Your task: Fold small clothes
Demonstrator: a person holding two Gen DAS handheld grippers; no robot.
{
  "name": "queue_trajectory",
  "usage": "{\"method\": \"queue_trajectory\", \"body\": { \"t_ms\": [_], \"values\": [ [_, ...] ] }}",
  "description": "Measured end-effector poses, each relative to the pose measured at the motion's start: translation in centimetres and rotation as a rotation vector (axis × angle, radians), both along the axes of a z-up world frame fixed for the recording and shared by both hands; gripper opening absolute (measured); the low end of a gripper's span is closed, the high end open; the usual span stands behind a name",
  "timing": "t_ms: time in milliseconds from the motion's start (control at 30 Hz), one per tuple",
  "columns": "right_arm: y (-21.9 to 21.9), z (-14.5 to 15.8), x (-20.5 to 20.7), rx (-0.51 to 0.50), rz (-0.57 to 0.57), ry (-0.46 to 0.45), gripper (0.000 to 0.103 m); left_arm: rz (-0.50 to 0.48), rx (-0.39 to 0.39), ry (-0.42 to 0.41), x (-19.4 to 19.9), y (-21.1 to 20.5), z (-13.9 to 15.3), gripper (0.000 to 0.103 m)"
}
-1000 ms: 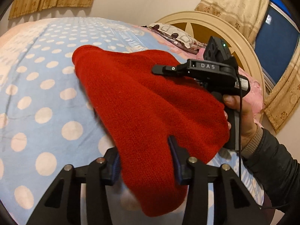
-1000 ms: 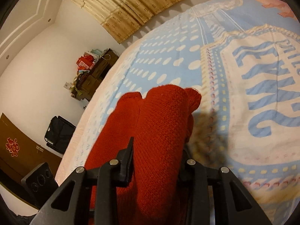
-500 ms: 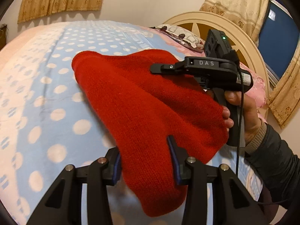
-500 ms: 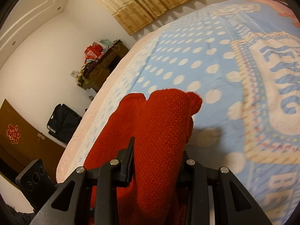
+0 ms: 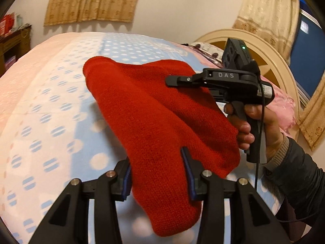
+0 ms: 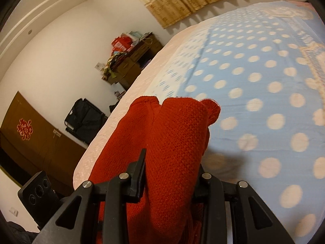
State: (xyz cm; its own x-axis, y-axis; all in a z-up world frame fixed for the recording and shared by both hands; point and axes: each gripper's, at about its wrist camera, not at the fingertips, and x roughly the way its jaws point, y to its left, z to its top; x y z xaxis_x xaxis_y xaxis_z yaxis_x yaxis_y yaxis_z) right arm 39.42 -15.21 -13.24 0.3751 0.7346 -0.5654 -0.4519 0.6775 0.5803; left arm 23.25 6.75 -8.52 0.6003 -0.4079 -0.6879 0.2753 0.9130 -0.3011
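A red knitted garment hangs stretched in the air above the bed, held at two ends. My left gripper is shut on its near end, and loose cloth droops below the fingers. My right gripper shows in the left wrist view as a black tool in a hand, gripping the garment's far right edge. In the right wrist view the right gripper is shut on the red knit, which bunches up between its fingers and hides the fingertips.
A blue bedspread with white dots lies under the garment, also seen in the right wrist view. A cream headboard and pink pillow are at right. A dark cabinet, black bag and wooden wardrobe stand beside the bed.
Both grippers, still holding the red garment, have swung across the bed. The views now show more of the dotted bedspread's foot and the room's far wall.
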Motion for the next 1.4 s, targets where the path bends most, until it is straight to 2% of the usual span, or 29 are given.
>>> {"method": "queue_trajectory", "body": {
  "t_ms": [767, 1233, 1400],
  "values": [
    [16.4, 0.1, -1.4, -0.020, 0.185, 0.008, 0.033, 0.231, -0.010, -0.026, -5.2, 9.0, 0.1, 0.043],
    [25.9, -0.7, -2.2, -0.038, 0.296, 0.023, 0.033, 0.372, 0.001, -0.031, -6.7, 13.1, -0.8, 0.043],
    [28.0, -0.7, -2.5, -0.046, 0.337, 0.029, 0.033, 0.390, -0.003, -0.024, -7.2, 13.7, -1.0, 0.043]
  ]
}}
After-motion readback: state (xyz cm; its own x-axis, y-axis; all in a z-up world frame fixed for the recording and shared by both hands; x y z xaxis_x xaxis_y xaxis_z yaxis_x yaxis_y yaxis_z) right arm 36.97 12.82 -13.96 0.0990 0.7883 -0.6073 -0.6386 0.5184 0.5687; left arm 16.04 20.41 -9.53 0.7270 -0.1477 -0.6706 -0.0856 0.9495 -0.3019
